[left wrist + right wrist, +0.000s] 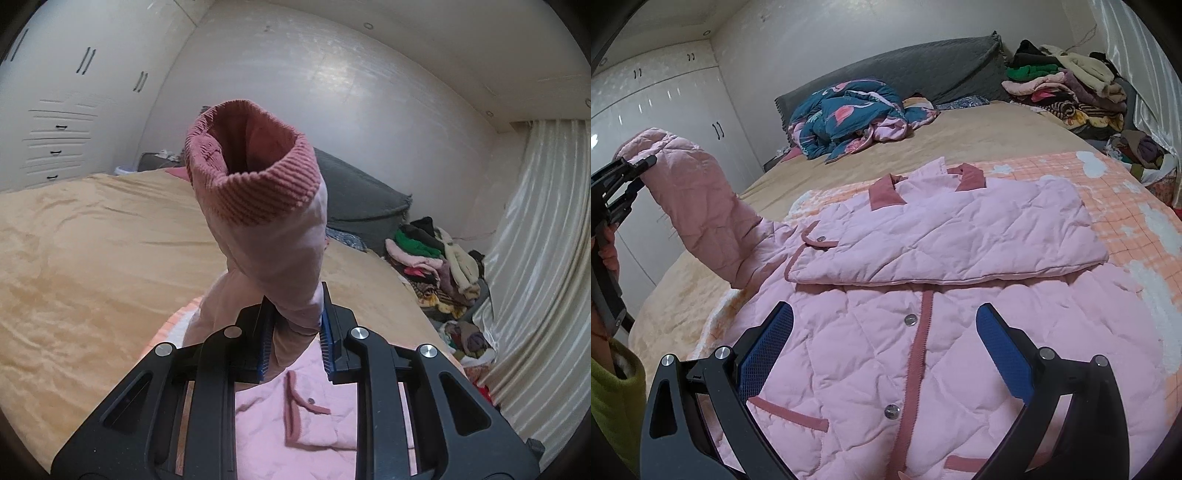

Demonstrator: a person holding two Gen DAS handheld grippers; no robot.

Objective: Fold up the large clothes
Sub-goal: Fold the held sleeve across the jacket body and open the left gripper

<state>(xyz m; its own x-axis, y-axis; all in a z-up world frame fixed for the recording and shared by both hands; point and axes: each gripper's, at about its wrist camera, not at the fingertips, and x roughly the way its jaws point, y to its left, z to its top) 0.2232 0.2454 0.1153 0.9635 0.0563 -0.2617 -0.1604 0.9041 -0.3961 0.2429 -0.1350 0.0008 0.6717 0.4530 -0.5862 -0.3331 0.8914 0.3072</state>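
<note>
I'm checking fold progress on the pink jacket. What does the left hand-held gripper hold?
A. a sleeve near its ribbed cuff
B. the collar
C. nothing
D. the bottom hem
A: the left hand-held gripper is shut on the sleeve just below the ribbed cuff, lifted off the jacket.

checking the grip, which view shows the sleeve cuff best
The left wrist view: the ribbed cuff stands up just past the left gripper, open end toward the camera. The right wrist view shows only the raised sleeve from the side; its cuff is hidden there.
</note>
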